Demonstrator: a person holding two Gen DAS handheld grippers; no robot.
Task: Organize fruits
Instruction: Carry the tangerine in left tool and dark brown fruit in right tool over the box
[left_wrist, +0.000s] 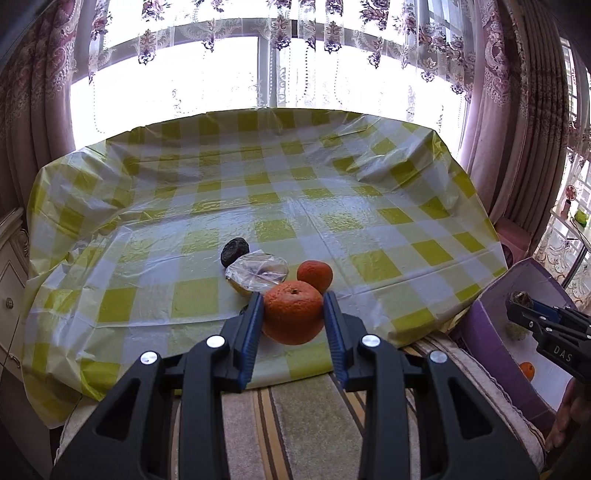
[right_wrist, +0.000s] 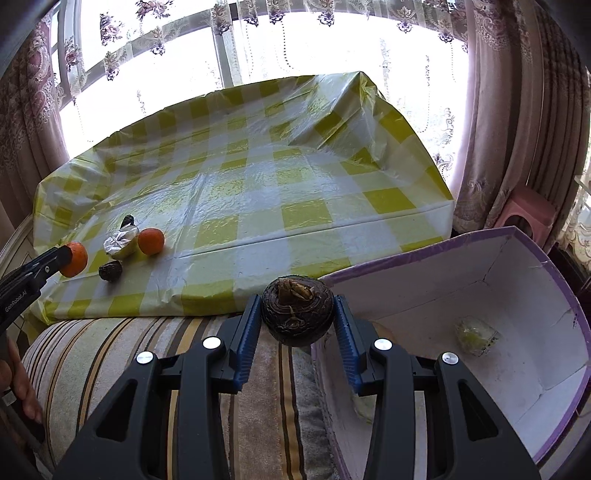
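Gripping on both sides: left gripper (left_wrist: 293, 314) pinched onto a big orange (left_wrist: 292, 311) across its widest girth, blue ribbed pads (left_wrist: 254, 325) pressed to the peel, fruit lifted just off the near edge of the checked plastic tablecloth (left_wrist: 258, 192). Looks fairly heavy, firm under a dimpled, faintly waxy skin; best held at the equator, as here, since a pinch nearer either pole would likely let it squirt out. Right gripper (right_wrist: 298, 317) likewise clamped on a dark round fruit (right_wrist: 297, 311), brown, ridged, with a dried woody crown facing up; probably hard-shelled and light, so modest squeeze enough. Poised at the near wall of the purple box (right_wrist: 535, 251), white cardboard inside, with a pale plastic-wrapped fruit (right_wrist: 476, 334) lying on its floor and a small orange piece (left_wrist: 527, 370) showing in the left view. Waiting on the cloth: smaller orange (left_wrist: 315, 275), a fruit wrapped in crinkly clear film (left_wrist: 257, 275), slippery-looking and soft, and another dark wrinkled fruit (left_wrist: 235, 251). Striped plush cushion (right_wrist: 184, 369) below both tools.
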